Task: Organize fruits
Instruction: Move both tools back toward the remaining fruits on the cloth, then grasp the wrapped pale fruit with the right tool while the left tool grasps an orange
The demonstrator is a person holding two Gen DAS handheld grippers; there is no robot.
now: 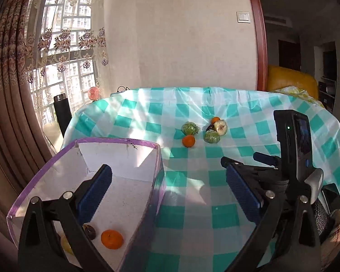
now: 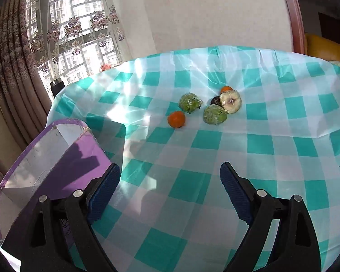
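Pointing downward, both grippers, left gripper (image 1: pixel 167 181) and right gripper (image 2: pixel 170 188), gape empty.

The left gripper (image 1: pixel 167 181) hangs wide open, holding nothing, above the box's (image 1: pixel 124 144) right wall. Inside the box lie a tangerine (image 1: pixel 112 239), a dark fruit (image 1: pixel 90 231) and a yellow one (image 1: pixel 66 244). Farther across the checked worktop (image 1: pixel 192 217), two tangerines (image 1: pixel 188 141), two wrapped green fruits (image 1: pixel 190 128) and a pale cut fruit (image 1: pixel 221 127) cluster. The right gripper (image 1: pixel 244 158) shows at right.

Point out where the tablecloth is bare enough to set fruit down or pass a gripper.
Bare: the tablecloth between box and fruit cluster, and right of the cluster. Crowded: the cluster itself, and the box's near corner around its orange.
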